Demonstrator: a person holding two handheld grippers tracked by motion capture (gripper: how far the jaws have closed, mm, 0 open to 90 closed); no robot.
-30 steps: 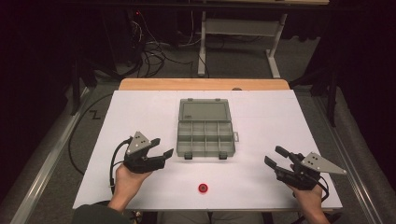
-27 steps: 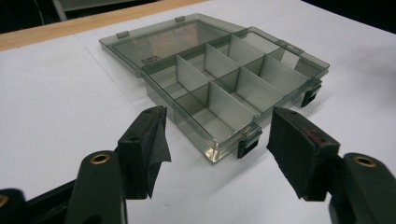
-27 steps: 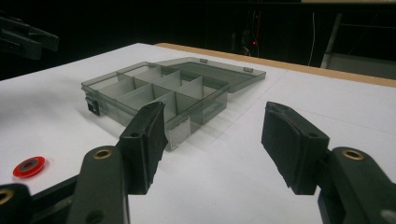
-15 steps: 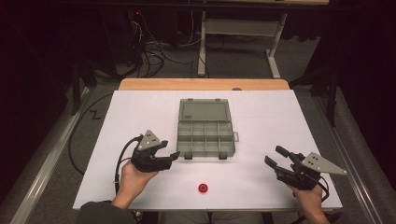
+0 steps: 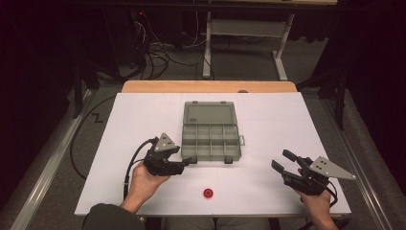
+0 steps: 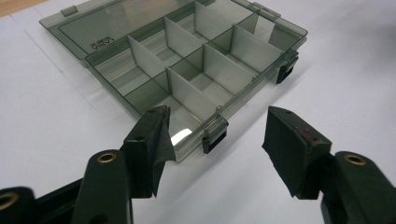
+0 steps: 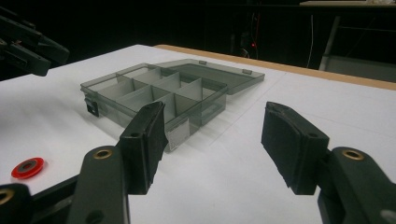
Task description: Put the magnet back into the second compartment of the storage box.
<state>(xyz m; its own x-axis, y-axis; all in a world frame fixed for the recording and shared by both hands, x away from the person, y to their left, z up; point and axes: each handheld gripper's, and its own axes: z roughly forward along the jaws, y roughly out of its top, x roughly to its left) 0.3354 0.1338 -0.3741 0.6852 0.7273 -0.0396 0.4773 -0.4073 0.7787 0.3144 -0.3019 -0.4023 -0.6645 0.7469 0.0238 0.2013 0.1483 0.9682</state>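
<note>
On the white table point(image 5: 143, 120), one grey compartment box point(image 5: 210, 136) lies open at the middle, lid flat toward the far edge, with bare surface wide on both sides. Two grippers are up: the left gripper point(image 5: 189, 161) sits just at the box's near left corner, jaws wide, just closing slightly, with nothing between them; the right gripper point(image 5: 283, 160) is well apart near the right edge, jaws wide and empty. One small red disc point(image 5: 208, 193) lies near the front edge, between the hands.
</note>
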